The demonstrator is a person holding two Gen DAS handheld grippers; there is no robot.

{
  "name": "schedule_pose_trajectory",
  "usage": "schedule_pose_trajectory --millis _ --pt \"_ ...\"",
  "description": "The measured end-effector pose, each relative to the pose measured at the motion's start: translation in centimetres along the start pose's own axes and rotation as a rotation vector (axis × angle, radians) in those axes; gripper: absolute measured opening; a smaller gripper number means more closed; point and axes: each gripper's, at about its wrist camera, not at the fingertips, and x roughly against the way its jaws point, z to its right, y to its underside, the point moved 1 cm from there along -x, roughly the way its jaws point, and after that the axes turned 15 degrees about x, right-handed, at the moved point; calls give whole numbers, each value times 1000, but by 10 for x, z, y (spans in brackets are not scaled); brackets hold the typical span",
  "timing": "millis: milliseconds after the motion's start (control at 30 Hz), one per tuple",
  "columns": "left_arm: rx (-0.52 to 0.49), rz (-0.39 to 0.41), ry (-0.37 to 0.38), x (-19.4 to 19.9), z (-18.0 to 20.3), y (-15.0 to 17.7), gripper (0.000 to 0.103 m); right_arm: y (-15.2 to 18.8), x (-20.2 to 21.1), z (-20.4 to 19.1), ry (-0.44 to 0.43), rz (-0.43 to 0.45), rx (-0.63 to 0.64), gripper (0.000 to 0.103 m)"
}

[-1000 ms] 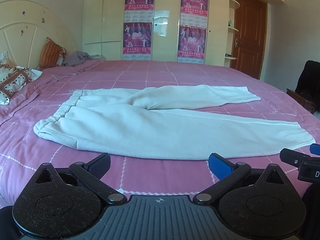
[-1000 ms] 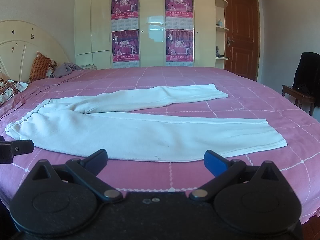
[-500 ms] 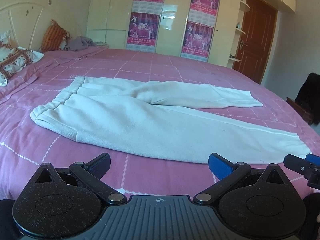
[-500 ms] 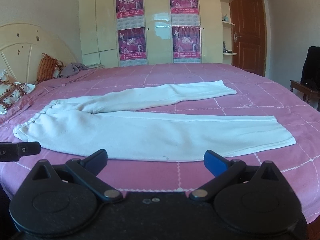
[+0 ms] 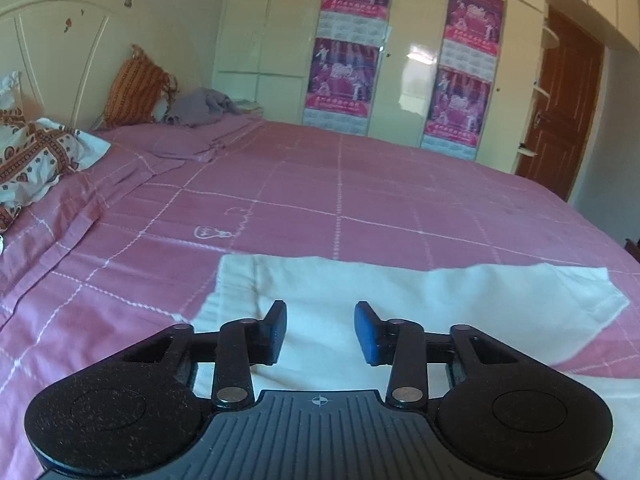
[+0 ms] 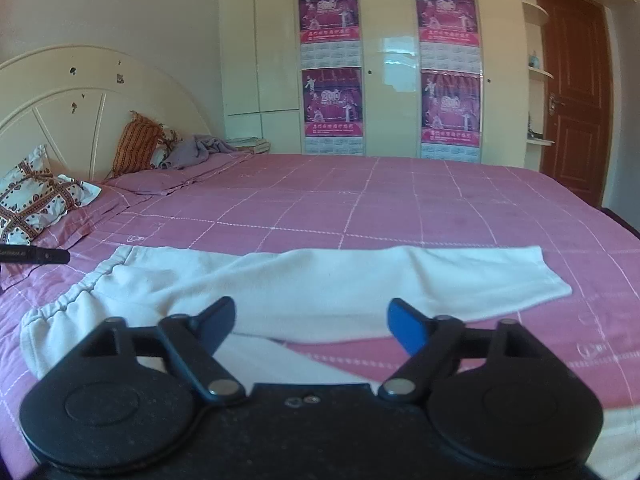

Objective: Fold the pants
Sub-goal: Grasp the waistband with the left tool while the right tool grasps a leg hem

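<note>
Cream-white sweatpants (image 6: pixel 328 280) lie flat on the pink checked bedspread (image 6: pixel 400 200), waistband to the left, legs running right. In the left wrist view the pants (image 5: pixel 440 300) fill the near foreground. My left gripper (image 5: pixel 320 330) is low over the cloth near the waist, its jaws partly open with nothing between them. My right gripper (image 6: pixel 310 322) is open and empty, hovering over the pants where the two legs part. The tip of the left gripper (image 6: pixel 36 255) shows at the left edge of the right wrist view.
Patterned pillows (image 6: pixel 36 200) and an orange cushion (image 6: pixel 138 144) lie by the headboard at the left. A grey garment (image 6: pixel 200 148) lies at the far corner. A wardrobe with posters (image 6: pixel 332 68) and a brown door (image 6: pixel 572 92) stand behind.
Both grippers have moved forward and down over the pants. The left gripper's jaws have narrowed from wide open; the right gripper's jaws have also narrowed somewhat.
</note>
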Motion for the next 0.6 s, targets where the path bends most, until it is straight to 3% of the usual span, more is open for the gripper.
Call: schedule_pose_trajectory --millis 67,133,200,300,367,467,600 --pt "-16 -49 -33 -46 -17 -21 45 -15 -42 6 -34 -15 41 63" --pt "-51 -62 -73 -80 -32 -34 88 -30 -87 10 -99 -24 74 54" --pt "-115 -69 -116 -112 -44 -44 89 -46 -138 10 -165 -50 125 42" --pt "-154 -164 -63 -152 -56 -55 89 -63 -208 5 -225 -109 202 33" --pt "-171 -208 -34 -175 -60 -57 89 -70 -249 -3 -227 -135 273 37" --pt "-227 -267 -54 -209 -65 -60 89 -74 -301 -10 -253 -207 361 45" --pt "-221 -345 39 -235 -76 -63 89 -64 -350 -7 -278 -339 470 46"
